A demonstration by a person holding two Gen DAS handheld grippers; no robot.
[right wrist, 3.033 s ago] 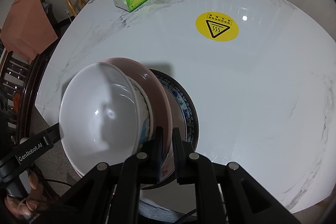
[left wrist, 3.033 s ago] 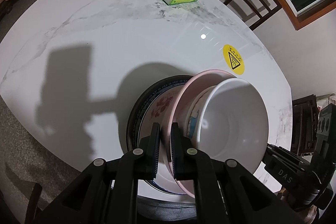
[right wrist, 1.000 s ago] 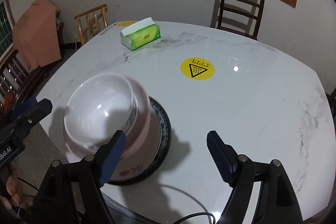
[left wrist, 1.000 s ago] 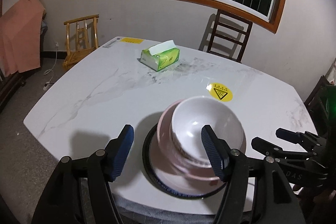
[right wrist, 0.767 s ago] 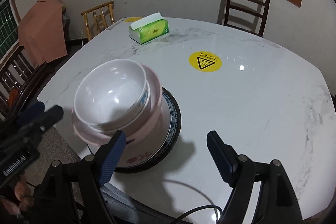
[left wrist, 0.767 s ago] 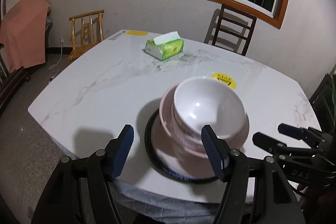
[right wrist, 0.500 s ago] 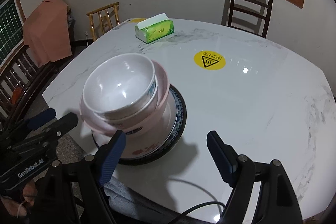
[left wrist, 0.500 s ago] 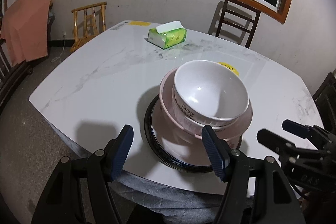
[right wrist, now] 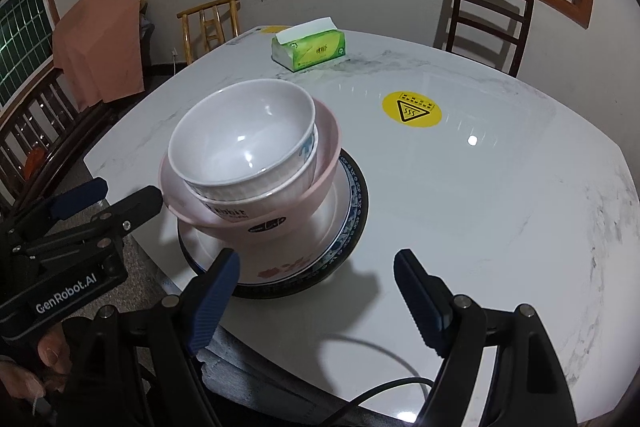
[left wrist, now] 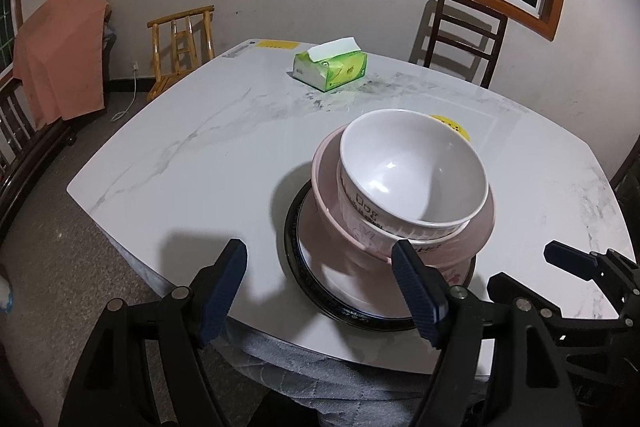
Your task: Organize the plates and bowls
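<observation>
A stack of dishes stands near the front edge of the marble table [left wrist: 208, 155]. A white bowl [left wrist: 412, 167] [right wrist: 244, 135] sits on top, inside a pink bowl [left wrist: 332, 211] [right wrist: 288, 215], over a dark-rimmed plate [left wrist: 316, 279] [right wrist: 352, 211]. My left gripper [left wrist: 320, 287] is open and empty, back from the stack at the table's front edge; it also shows in the right wrist view [right wrist: 108, 195]. My right gripper [right wrist: 316, 291] is open and empty, just in front of the plate; it also shows in the left wrist view [left wrist: 560, 267].
A green tissue box [left wrist: 330, 69] [right wrist: 308, 49] lies at the far side of the table. A yellow warning sticker [right wrist: 411, 109] is right of the stack. Wooden chairs [left wrist: 182, 43] [right wrist: 488, 15] stand around the table. An orange cloth [left wrist: 60, 51] hangs at the left.
Both grippers let go of the bowl rims, opened wide and drew back and up from the stack. The bowls now rest level on the plate.
</observation>
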